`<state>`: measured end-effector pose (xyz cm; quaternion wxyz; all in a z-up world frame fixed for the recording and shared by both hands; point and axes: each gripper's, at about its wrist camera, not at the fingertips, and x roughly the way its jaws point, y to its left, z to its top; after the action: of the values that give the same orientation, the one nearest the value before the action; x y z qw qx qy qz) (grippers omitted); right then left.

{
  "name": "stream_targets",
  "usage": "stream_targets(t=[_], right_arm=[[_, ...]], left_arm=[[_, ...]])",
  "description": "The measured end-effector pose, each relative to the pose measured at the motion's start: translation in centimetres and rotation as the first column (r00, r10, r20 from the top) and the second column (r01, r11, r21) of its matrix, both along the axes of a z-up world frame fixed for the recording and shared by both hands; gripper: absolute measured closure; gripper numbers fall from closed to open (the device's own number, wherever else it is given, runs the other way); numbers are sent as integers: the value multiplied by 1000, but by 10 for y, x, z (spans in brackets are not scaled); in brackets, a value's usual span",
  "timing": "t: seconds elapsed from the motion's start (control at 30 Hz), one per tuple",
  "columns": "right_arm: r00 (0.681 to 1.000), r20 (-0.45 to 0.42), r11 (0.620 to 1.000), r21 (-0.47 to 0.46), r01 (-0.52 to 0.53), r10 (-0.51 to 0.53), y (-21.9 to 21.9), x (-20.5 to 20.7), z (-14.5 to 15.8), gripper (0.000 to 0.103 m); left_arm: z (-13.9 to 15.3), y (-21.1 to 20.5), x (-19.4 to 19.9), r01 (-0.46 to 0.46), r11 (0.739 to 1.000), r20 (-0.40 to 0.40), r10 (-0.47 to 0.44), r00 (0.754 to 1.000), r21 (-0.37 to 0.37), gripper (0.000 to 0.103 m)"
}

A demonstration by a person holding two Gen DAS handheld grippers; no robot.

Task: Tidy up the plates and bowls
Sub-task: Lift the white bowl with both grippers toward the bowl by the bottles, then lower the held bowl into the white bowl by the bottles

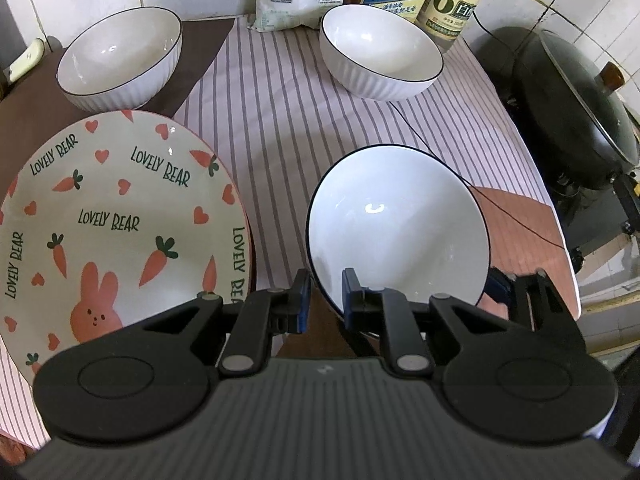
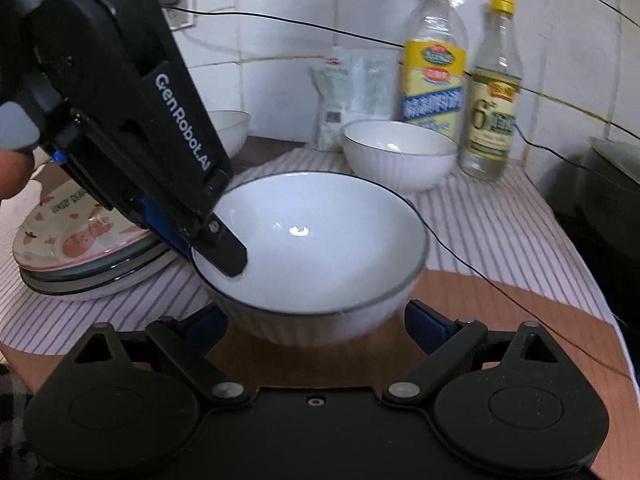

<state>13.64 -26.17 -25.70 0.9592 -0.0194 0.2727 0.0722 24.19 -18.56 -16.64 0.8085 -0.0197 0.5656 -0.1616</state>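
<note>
1. Plates stacked, lower left: that part looks done.
2. Left gripper clamped on the near bowl's rim, centre frame; right gripper spread wide around it.
3. Two bowls stand apart at the back of the counter: stacking remains.

Matte black housings on both the left gripper and the right gripper, each with two round discs behind the jaws and silver pivot screws on the linkage arms. Blue pads lining the black fingers. White "GenRobot.AI" lettering along the side of the left one.
</note>
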Motion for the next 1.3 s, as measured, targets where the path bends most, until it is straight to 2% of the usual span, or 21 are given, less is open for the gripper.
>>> stream_targets(t=[0.07,0.13,0.2,0.3,0.6,0.77,0.9,0.97,1.0,1.1,1.2,1.3], right_arm=[[999,-28,1000,15,26,-25,-3,-8,4,6],[998,-50,998,39,51,-49,-6,-19,10,6],[995,-67,995,68,73,-69,-11,-28,18,6],[991,-113,989,115,88,-75,-19,-36,30,7],[988,-49,982,118,148,-143,-23,-39,73,9],[990,-24,979,148,143,-141,-29,-27,97,13],[991,-14,971,198,134,-134,-36,-9,114,15],[990,-55,965,223,139,-130,-35,5,120,28],[989,-79,958,248,145,-129,-36,13,122,30],[986,-97,935,316,158,-134,-37,30,126,30],[983,-85,932,314,179,-160,-34,48,126,30],[979,-89,909,364,205,-185,-42,69,117,37]], left_arm=[[4,-1,-1,31,999,-11,-31,999,7,81],[11,-3,-6,67,997,14,-67,998,31,67],[20,-3,-12,96,994,37,-98,995,50,63],[34,0,-16,112,992,41,-114,993,51,62],[70,8,-15,132,991,38,-133,990,30,59],[94,12,-8,153,986,51,-156,986,62,56],[112,16,5,142,989,82,-144,986,35,55],[119,17,13,137,990,84,-138,987,16,55],[122,17,17,135,991,86,-135,987,7,55],[130,18,28,137,990,106,-136,985,-7,55],[134,18,43,127,992,134,-124,983,-12,55],[132,16,57,119,993,172,-114,978,-17,55]])
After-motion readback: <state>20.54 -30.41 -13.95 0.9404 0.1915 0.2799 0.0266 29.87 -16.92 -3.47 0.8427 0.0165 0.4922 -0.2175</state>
